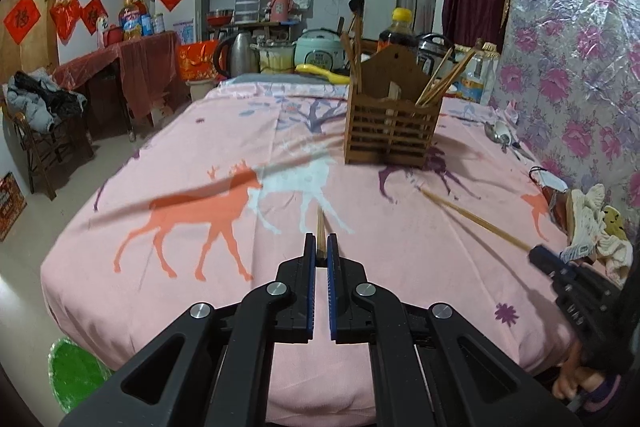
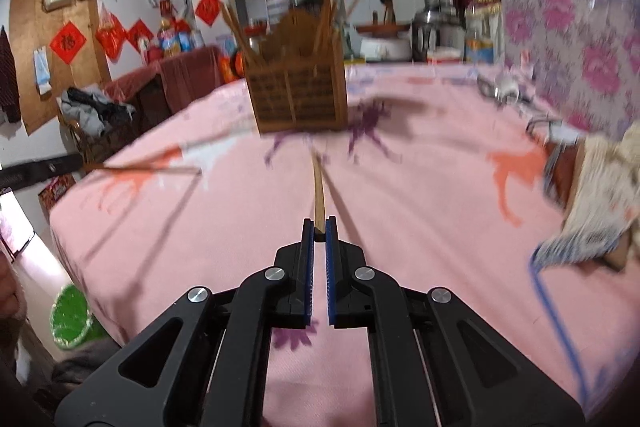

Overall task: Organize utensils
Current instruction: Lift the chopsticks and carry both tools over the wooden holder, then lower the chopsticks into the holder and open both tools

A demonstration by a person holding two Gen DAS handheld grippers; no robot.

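Note:
A wooden slatted utensil holder (image 1: pixel 394 125) stands on the pink deer-print tablecloth (image 1: pixel 192 163) with several chopsticks upright in it. My left gripper (image 1: pixel 321 243) is shut on a chopstick (image 1: pixel 320 227) that points toward the holder. The right gripper (image 1: pixel 538 253) enters the left wrist view at the right, shut on another chopstick (image 1: pixel 476 221) lifted above the cloth. In the right wrist view that gripper (image 2: pixel 319 227) clamps its chopstick (image 2: pixel 318 187), which runs toward the holder (image 2: pixel 298 95). The left-held chopstick (image 2: pixel 148 169) shows blurred at the left.
Metal spoons (image 1: pixel 502 137) lie near the floral wall covering at the right. A cream knitted cloth (image 1: pixel 596 223) sits at the table's right edge. Rice cookers, a kettle and a sauce bottle (image 1: pixel 396 35) crowd the far end. A green bin (image 1: pixel 74 375) stands on the floor below left.

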